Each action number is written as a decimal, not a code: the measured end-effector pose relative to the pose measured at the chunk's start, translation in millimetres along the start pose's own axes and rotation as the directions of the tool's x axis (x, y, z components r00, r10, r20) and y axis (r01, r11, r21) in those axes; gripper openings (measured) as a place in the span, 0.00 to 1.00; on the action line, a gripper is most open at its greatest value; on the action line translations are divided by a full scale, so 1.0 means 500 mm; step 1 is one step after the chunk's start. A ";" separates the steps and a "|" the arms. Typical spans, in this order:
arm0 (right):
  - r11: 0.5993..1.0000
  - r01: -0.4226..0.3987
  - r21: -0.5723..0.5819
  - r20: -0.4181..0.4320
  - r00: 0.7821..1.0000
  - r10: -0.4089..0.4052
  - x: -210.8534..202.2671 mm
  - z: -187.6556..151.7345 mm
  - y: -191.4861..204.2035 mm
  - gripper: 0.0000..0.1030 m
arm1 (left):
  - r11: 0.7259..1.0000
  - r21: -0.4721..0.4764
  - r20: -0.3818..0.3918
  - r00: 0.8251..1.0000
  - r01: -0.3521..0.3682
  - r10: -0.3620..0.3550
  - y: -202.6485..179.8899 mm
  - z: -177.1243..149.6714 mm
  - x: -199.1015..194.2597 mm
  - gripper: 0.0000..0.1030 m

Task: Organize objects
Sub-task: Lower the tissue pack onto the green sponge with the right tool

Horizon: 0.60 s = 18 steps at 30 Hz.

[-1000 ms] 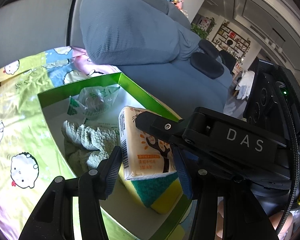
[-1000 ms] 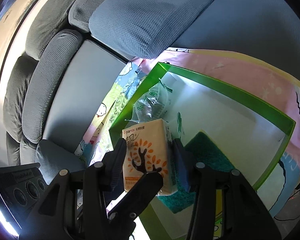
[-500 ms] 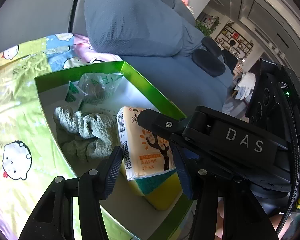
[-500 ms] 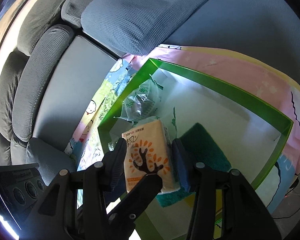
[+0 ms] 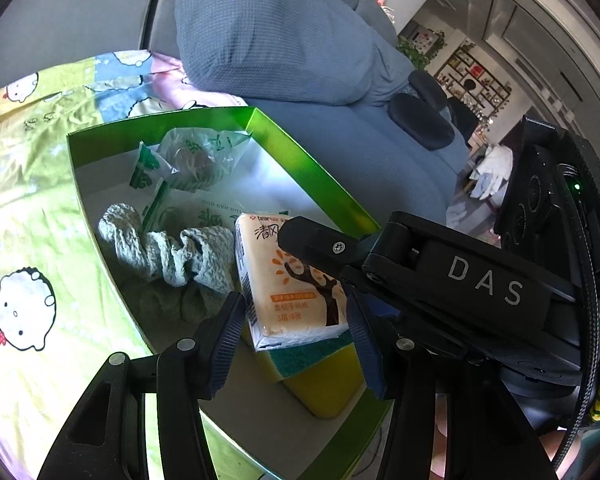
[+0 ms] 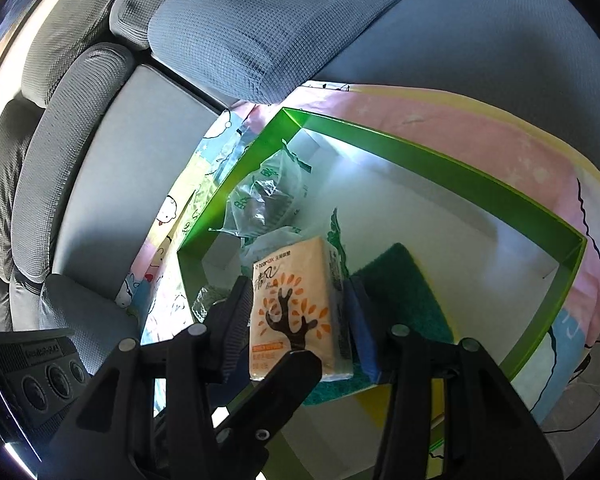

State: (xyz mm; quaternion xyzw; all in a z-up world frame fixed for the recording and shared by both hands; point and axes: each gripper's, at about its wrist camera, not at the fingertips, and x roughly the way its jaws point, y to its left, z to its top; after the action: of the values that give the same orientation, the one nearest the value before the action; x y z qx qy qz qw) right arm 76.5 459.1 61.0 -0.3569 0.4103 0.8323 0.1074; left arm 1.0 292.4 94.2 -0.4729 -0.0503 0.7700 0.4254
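An orange tissue pack (image 5: 288, 284) with a tree print is held over the green box (image 5: 300, 148). My right gripper (image 6: 296, 320) is shut on the tissue pack (image 6: 296, 312), pads on its two sides. My left gripper (image 5: 296, 320) frames the same pack from the other side; its jaws stand slightly apart from it, open. Under the pack lies a yellow and green sponge (image 5: 320, 376), also seen in the right wrist view (image 6: 404, 292). In the box lie a crumpled grey-green cloth (image 5: 168, 256) and a clear plastic bag (image 5: 192, 156).
The box stands on a cartoon-print sheet (image 5: 24, 240) spread on a grey sofa, with a large grey cushion (image 5: 276, 32) behind it. The sofa's back cushions (image 6: 260, 20) rise beyond the box in the right wrist view.
The tissue pack and both grippers have moved lower into the box, closer to the sponge. The grip on the pack is unchanged.
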 end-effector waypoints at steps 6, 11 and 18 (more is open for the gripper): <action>1.000 0.006 0.001 -0.001 1.000 -0.006 0.000 -0.001 -0.001 0.46 | 1.000 0.003 0.001 1.000 -0.006 0.006 -0.001 -0.001 -0.001 0.51; 1.000 0.014 -0.002 0.000 1.000 -0.014 0.001 -0.001 -0.001 0.46 | 1.000 0.000 -0.002 1.000 -0.009 0.009 0.000 -0.007 0.003 0.51; 0.999 0.031 -0.007 0.000 1.000 -0.031 0.003 -0.001 -0.001 0.44 | 1.000 -0.005 -0.004 1.000 -0.014 0.014 0.002 -0.010 0.005 0.51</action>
State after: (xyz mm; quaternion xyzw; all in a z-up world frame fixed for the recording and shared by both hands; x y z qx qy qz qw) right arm 76.1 458.9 59.7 -0.3636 0.4017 0.8320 0.1193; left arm 3.6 291.8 89.4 -0.4760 -0.0480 0.7719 0.4187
